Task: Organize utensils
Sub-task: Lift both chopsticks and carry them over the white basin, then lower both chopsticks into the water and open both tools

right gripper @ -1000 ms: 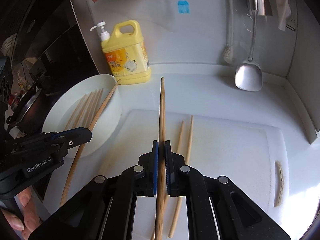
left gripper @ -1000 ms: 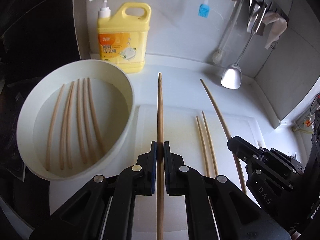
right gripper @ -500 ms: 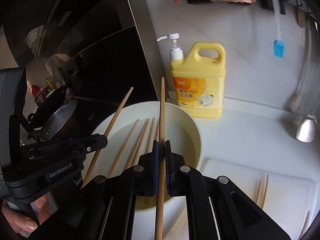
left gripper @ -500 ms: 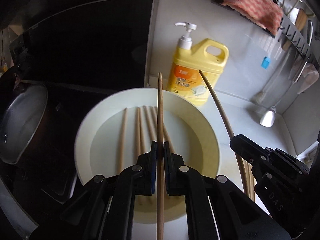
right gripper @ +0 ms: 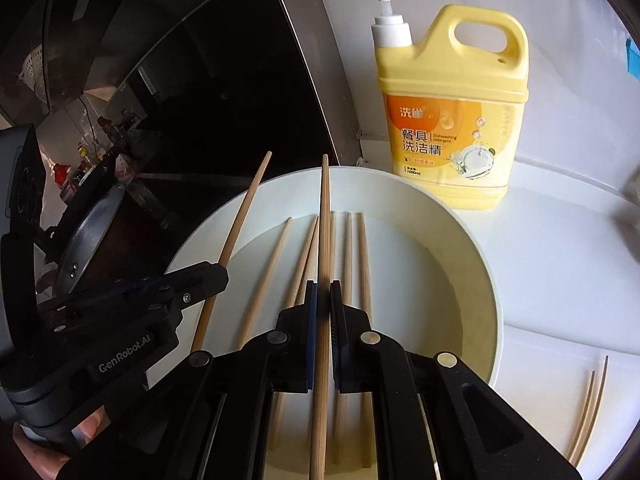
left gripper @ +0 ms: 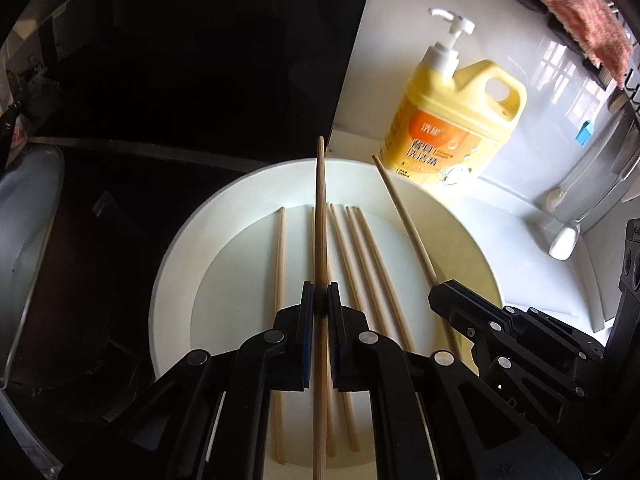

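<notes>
While both grippers, left [left gripper: 318, 300] and right [right gripper: 323, 300], clench wooden chopsticks [left gripper: 320, 216] above the round white basin [left gripper: 176, 240] beneath their fingers, uneven release could tip one over its rim.

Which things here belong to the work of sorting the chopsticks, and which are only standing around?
Belong to the job:
- left tongs, shut on a chopstick
- right tongs, shut on another chopstick
- white bowl with five chopsticks inside
- two loose chopsticks on the board

Only standing around:
- soap bottle
- pan
- hanging cloth

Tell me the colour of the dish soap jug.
Yellow dish soap jug with a white pump and orange label; clearest in the right wrist view.
</notes>
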`<state>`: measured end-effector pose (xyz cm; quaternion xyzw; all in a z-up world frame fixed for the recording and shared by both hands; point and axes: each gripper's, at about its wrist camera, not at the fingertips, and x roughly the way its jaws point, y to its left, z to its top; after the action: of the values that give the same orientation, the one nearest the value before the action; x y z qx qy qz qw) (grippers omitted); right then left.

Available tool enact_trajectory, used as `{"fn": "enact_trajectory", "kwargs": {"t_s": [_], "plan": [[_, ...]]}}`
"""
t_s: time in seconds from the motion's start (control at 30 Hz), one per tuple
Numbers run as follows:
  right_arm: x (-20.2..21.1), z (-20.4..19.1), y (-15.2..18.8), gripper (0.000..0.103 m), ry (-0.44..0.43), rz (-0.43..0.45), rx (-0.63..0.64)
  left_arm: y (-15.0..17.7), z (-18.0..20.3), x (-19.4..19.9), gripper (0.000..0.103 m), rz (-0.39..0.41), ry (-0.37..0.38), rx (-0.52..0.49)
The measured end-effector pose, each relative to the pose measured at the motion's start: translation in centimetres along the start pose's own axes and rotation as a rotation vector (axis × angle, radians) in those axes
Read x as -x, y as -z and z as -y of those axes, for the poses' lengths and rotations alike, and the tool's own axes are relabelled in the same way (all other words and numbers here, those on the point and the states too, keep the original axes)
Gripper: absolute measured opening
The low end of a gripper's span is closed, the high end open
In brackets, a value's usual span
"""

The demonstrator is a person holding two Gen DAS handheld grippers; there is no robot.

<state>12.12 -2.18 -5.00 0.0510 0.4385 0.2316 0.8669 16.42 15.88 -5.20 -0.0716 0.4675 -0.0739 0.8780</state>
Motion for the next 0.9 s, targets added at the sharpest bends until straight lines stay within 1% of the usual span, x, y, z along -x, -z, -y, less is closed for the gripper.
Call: {"fn": "enact_trajectory", "kwargs": {"t_s": [0.23, 0.43, 0.7, 0.9], "plan": [[-2.2, 0.3, 0.1, 0.006, 0.013, -0.060, -0.027, 0.2, -0.2, -2.4, 0.007, -0.047, 0.013, 0.000], [-3.3, 0.3, 0.3, 0.006, 0.029, -0.094, -0.033, 0.4, -0.2, -4.2, 0.007, -0.084, 0.003, -0.007], [-4.1, 0.3, 0.7, 0.006, 0.043, -0.120, -0.042, 0.5, -0.4, -5.8, 0.007, -0.116, -0.011, -0.009], [-4.7, 0.6, 0.6, 0.006, 0.049, -0.129, -0.055, 0.5, -0.3, -6.1, 0.007, -0.126, -0.022, -0.008]]}}
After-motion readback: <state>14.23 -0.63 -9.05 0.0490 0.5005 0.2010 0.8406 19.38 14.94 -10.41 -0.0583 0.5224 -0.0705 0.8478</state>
